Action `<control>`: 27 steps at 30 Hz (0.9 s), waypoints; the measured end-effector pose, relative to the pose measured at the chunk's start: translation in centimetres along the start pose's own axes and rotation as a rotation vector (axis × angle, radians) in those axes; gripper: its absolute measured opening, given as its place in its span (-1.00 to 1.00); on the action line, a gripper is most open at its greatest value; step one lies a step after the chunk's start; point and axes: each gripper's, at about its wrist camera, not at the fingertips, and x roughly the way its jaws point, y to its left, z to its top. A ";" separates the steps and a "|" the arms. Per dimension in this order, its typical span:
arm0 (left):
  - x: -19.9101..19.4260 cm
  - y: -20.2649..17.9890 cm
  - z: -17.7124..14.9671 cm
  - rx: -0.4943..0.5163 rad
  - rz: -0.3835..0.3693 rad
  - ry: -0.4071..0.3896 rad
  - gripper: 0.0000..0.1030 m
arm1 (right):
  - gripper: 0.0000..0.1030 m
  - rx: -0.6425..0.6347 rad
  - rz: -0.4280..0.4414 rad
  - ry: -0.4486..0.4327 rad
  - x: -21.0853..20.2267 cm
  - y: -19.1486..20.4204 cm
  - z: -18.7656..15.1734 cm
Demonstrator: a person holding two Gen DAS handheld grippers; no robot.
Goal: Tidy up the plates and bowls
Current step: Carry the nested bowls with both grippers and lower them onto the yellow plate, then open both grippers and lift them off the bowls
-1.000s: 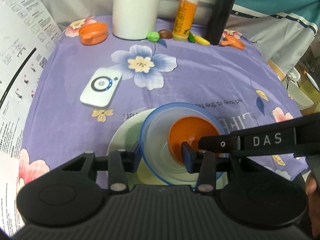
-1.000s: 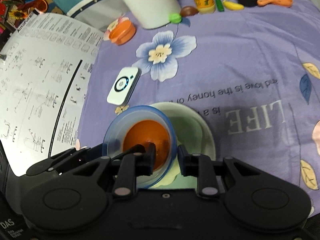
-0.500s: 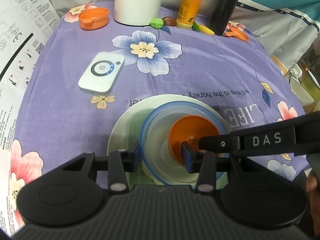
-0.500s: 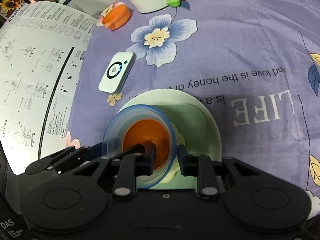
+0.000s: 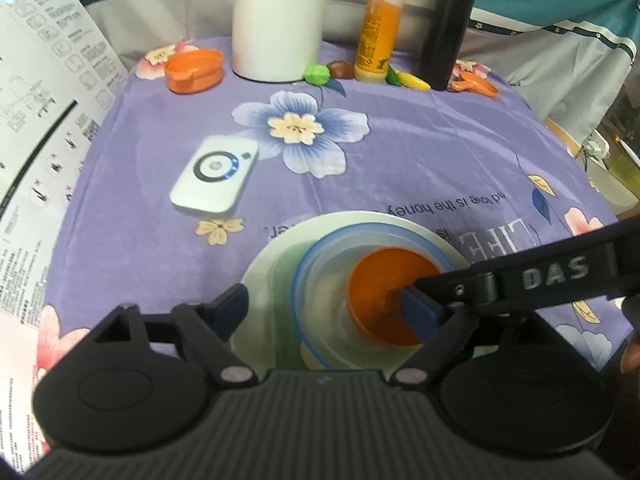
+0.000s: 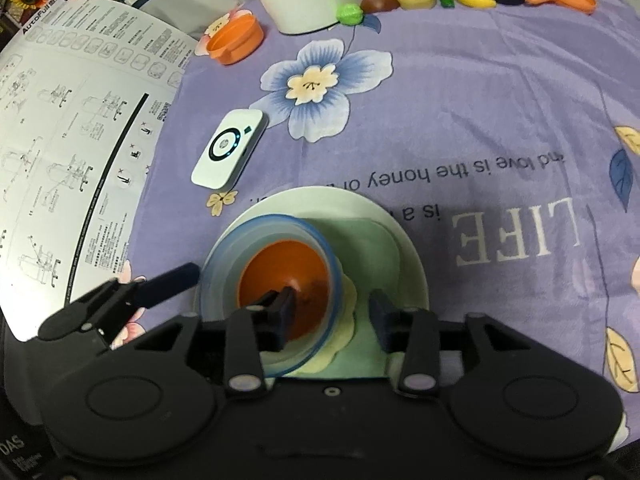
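A small orange bowl (image 5: pixel 384 292) sits inside a clear blue-rimmed bowl (image 5: pixel 320 280), which rests on a pale green plate (image 5: pixel 272 264) on the purple cloth. The same stack shows in the right wrist view: orange bowl (image 6: pixel 280 276), blue-rimmed bowl (image 6: pixel 228 252), plate (image 6: pixel 384 216). My left gripper (image 5: pixel 328 312) is open, its fingers spread either side of the blue-rimmed bowl. My right gripper (image 6: pixel 332 312) is open, one finger inside the orange bowl, the other outside the bowls over the plate.
A white device (image 5: pixel 216 180) lies left of the plate. At the back stand a white jug (image 5: pixel 280 20), an orange bottle (image 5: pixel 378 32), a black cylinder (image 5: pixel 448 32), an orange lid (image 5: pixel 194 70) and toy foods. A printed sheet (image 6: pixel 68 140) rises at left.
Both grippers have opened: the left let go of the blue-rimmed bowl, the right let go of the bowl rims. The stack now rests on the plate.
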 end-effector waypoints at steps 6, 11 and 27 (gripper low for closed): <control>-1.1 0.5 0.0 -0.026 0.001 -0.038 0.96 | 0.64 -0.019 -0.006 -0.070 -1.8 -0.4 -0.2; -3.4 0.4 -0.1 -0.025 0.016 -0.113 1.00 | 0.91 -0.029 0.016 -0.135 -3.8 -0.7 -0.5; -9.0 -0.3 -3.9 0.012 0.046 -0.233 1.00 | 1.00 -0.160 -0.018 -0.343 -10.8 -2.9 -6.3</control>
